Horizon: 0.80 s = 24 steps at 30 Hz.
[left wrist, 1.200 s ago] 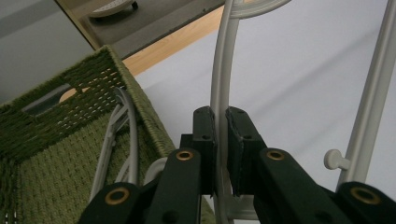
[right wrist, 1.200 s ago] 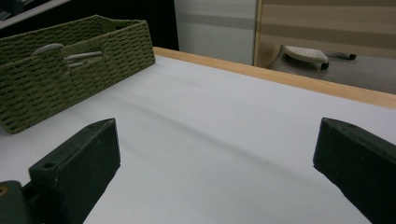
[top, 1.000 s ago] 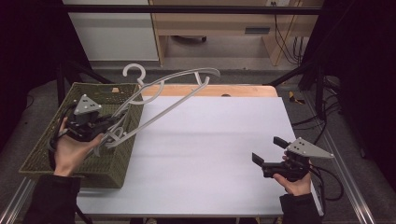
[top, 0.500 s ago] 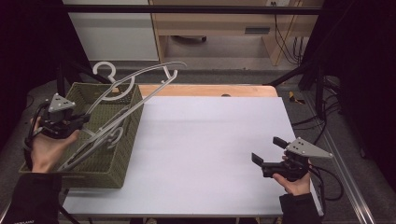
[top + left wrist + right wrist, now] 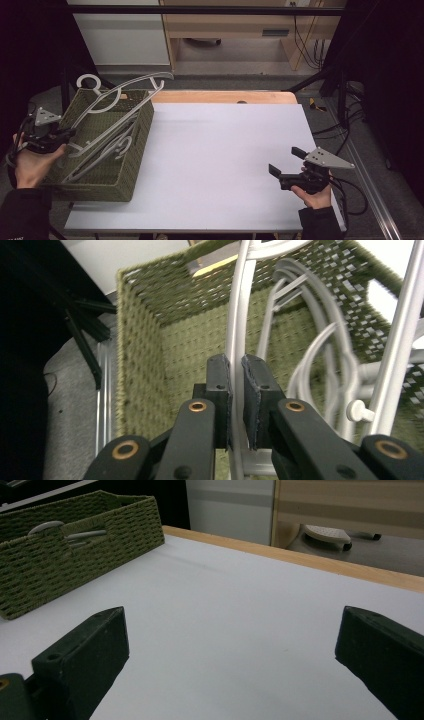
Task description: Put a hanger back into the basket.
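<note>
Bright table, dark surroundings, soft focus

The white table [image 5: 225,160] is evenly lit from above, while the room at both sides is lost in black. Faint shadows are cast beside the basket [image 5: 131,165]. In the left gripper view the hangers [image 5: 320,330] are smeared by motion blur; the near jaws are rendered soft in the right gripper view.

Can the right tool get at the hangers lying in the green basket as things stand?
Probably yes: the right tool is open, with bare table between it and the basket. The left tool, holding a hanger over it, may crowd the opening.
</note>
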Motion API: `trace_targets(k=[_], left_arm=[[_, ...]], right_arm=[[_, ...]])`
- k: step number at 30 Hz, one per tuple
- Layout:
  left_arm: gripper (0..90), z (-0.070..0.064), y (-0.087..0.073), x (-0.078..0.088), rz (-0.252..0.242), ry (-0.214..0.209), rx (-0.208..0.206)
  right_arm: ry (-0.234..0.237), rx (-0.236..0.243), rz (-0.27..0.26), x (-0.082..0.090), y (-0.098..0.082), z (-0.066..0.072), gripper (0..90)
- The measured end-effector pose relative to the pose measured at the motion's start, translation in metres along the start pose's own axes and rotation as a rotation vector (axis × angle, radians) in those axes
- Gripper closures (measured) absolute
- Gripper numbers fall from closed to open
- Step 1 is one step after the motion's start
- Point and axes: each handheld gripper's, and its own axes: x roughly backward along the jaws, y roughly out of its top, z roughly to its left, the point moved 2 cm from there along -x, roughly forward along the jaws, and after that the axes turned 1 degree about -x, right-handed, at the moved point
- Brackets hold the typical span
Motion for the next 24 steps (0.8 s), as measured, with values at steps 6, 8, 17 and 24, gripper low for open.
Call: trace_targets(k=[6, 8, 17, 24], left_arm=[[82.7, 0.013, -0.012, -0.005, 0.024, 0.034, 0.014], [82.7, 0.017, -0.017, -0.006, 0.032, 0.050, 0.019], [82.7, 0.030, -0.032, -0.006, 0.080, 0.105, 0.008], [82.7, 0.037, -0.043, -0.007, 0.110, 0.134, 0.008]], right_arm=[[0.000, 0.000, 0.001, 0.000, 0.000, 0.000, 1.0], [0.002, 0.000, 0.002, 0.000, 0.000, 0.000, 1.0], [-0.001, 0.002, 0.003, 0.000, 0.000, -0.001, 1.0], [-0.001, 0.001, 0.004, 0.000, 0.000, -0.001, 1.0]])
